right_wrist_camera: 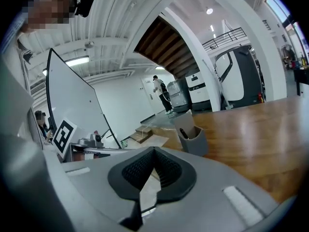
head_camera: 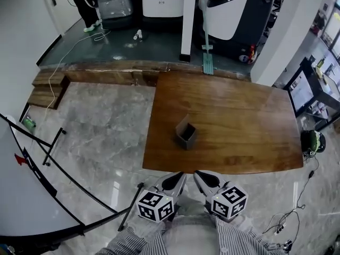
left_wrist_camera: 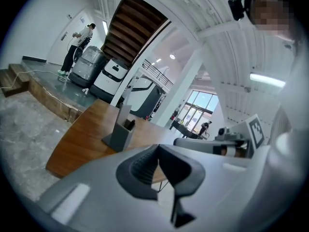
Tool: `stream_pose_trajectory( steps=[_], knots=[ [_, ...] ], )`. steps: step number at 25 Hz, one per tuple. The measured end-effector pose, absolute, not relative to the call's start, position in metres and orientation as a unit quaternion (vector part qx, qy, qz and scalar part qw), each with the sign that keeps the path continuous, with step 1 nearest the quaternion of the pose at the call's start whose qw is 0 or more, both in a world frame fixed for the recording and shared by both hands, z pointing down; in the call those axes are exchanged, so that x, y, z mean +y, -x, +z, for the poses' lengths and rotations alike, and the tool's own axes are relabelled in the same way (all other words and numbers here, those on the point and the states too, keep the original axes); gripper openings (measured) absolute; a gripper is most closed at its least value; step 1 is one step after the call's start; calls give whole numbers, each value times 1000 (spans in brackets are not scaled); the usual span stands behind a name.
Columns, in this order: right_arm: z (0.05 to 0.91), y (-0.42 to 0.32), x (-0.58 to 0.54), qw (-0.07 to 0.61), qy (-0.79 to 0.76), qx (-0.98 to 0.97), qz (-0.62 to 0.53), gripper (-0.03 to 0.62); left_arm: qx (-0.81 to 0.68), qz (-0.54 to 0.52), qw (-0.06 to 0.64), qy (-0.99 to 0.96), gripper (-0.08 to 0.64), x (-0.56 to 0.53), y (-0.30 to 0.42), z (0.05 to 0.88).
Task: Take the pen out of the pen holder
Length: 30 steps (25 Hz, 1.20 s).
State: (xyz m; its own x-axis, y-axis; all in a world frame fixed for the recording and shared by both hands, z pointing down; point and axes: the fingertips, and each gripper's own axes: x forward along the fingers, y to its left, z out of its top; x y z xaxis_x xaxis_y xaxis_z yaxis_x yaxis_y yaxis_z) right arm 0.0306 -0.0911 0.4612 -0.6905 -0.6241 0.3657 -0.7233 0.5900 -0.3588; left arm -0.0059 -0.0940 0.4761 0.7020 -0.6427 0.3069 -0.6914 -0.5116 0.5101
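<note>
- left gripper (head_camera: pixel 174 180): hovers at the bottom of the head view, just short of the table's near edge, tips aimed toward the table.
- Same left gripper (left_wrist_camera: pixel 158 146) in its own view: shows both dark ribbed pads pressed together at the tips, with nothing between them.
- right gripper (head_camera: pixel 206 179): hangs just beside the left one, also off the near edge and pointing at the table.
- Same right gripper (right_wrist_camera: pixel 153 149) in its own view: shows jaws fully closed, pad against pad, holding nothing.
- pen holder (head_camera: pixel 186 133): stands upright on the wooden table (head_camera: pixel 244 116), nearer the front edge than the back, left of the middle, apart from both grippers.
- Grey and box-shaped in the left gripper view (left_wrist_camera: pixel 119 135) and the right gripper view (right_wrist_camera: pixel 196 141), with 1 taller panel rising along 1 side.
- pen (right_wrist_camera: pixel 184 133): rests inside the holder, dark, apparently leaning at a slant, only its upper end showing above the rim.
- Shows again as a dark tip at the holder's mouth in the left gripper view (left_wrist_camera: pixel 129 124); too small to pick out in the head view.
- floor (head_camera: pixel 101 137): pale polished stone around the table.
- whiteboard (head_camera: pixel 26 195): stands on a black frame at the lower left.
- person (head_camera: pixel 87 4): stands far off at the upper left, beside large white machines.
</note>
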Motion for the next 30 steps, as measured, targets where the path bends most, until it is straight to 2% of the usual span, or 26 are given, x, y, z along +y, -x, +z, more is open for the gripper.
stream_pose_trajectory(
  steps=[8,30],
  knots=[
    [460,-44,-141,105,-351,-900,237,-1,-401,31,301,-865,8,-144,-10,471],
    [479,-36,-177,108,-354,-891,262,0,-410,46,331,-848,8,-165,1,490]
  ],
)
